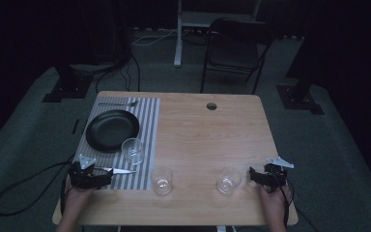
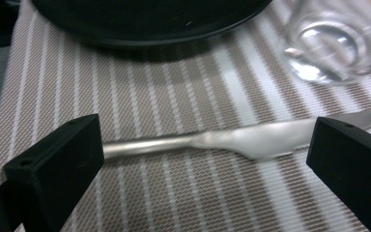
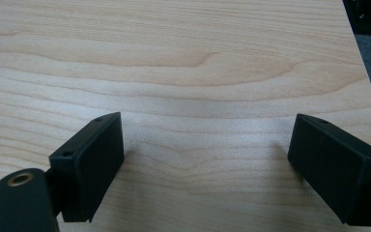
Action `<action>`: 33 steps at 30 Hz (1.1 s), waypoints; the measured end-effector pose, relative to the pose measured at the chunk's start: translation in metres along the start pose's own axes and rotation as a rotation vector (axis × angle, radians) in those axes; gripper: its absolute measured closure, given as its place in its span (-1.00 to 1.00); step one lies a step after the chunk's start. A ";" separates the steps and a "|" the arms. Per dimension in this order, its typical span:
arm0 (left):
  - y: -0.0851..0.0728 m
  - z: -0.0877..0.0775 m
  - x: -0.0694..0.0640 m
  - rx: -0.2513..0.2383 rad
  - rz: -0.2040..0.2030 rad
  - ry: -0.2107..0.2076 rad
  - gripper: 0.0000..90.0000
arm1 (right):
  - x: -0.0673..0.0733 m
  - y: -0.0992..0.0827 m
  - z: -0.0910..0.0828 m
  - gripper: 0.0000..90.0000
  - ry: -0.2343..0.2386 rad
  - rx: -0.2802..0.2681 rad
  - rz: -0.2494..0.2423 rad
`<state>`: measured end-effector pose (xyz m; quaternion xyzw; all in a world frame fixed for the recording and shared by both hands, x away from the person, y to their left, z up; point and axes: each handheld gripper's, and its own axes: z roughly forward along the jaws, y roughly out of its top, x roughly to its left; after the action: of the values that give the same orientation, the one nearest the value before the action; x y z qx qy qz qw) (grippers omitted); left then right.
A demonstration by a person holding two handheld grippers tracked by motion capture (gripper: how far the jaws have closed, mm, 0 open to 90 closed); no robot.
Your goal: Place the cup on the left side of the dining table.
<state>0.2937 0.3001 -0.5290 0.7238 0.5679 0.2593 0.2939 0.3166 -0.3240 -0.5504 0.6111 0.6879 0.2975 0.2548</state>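
Left gripper [image 2: 203, 159]: released, jaws wide apart, low over the striped placemat [image 2: 140, 111]; nothing held.
Knife [image 2: 232, 140]: flat on the mat, crosswise between the jaws; a flat thin blade may slide or tip if pinched off-centre.
Glass on mat [image 2: 331, 46]: just beyond the right jaw; a sweep that way could knock it.
Black plate [image 2: 149, 21]: straight ahead, beyond the knife.
Right gripper [image 3: 205, 169]: released over bare table [image 3: 183, 63]; another glass [image 1: 228, 181] just to its left, easily clipped.
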 end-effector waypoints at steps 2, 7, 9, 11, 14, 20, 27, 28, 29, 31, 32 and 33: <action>-0.005 0.000 0.004 -0.001 -0.019 0.006 -1.00 | 0.000 0.000 0.000 -0.73 0.000 0.000 0.000; -0.014 0.000 0.009 0.006 -0.049 0.032 -0.99 | 0.000 0.000 0.000 -0.73 0.000 0.000 0.000; -0.017 -0.001 0.011 0.006 -0.063 0.050 -1.00 | 0.000 0.000 0.000 -0.73 0.000 0.000 0.000; -0.019 -0.002 0.012 0.000 -0.079 0.070 -0.99 | 0.000 0.000 0.000 -0.73 0.000 0.000 0.000; -0.021 -0.002 0.013 -0.002 -0.084 0.103 -0.99 | 0.000 0.000 0.000 -0.73 0.000 0.000 0.000; -0.024 -0.002 0.018 0.001 -0.106 0.102 -1.00 | 0.000 0.000 0.000 -0.73 0.000 0.000 0.000; -0.024 0.001 0.019 0.051 -0.117 0.073 -0.99 | 0.000 0.000 0.000 -0.73 0.000 0.000 0.000; -0.024 0.001 0.018 0.050 -0.119 0.075 -0.99 | 0.000 0.000 0.000 -0.73 0.000 -0.001 -0.001; -0.024 0.001 0.018 0.050 -0.120 0.077 -0.99 | 0.000 0.000 0.000 -0.73 0.000 0.000 -0.001; -0.024 0.001 0.018 0.051 -0.120 0.079 -0.99 | 0.000 0.000 0.000 -0.73 0.000 -0.001 -0.001; -0.024 0.001 0.018 0.051 -0.120 0.079 -0.99 | 0.000 0.000 0.000 -0.73 0.000 0.000 0.000; -0.024 0.001 0.018 0.051 -0.120 0.079 -0.99 | 0.000 0.000 0.000 -0.73 0.000 0.000 -0.001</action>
<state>0.2819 0.3217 -0.5461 0.6850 0.6277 0.2552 0.2677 0.3165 -0.3240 -0.5504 0.6109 0.6880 0.2975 0.2550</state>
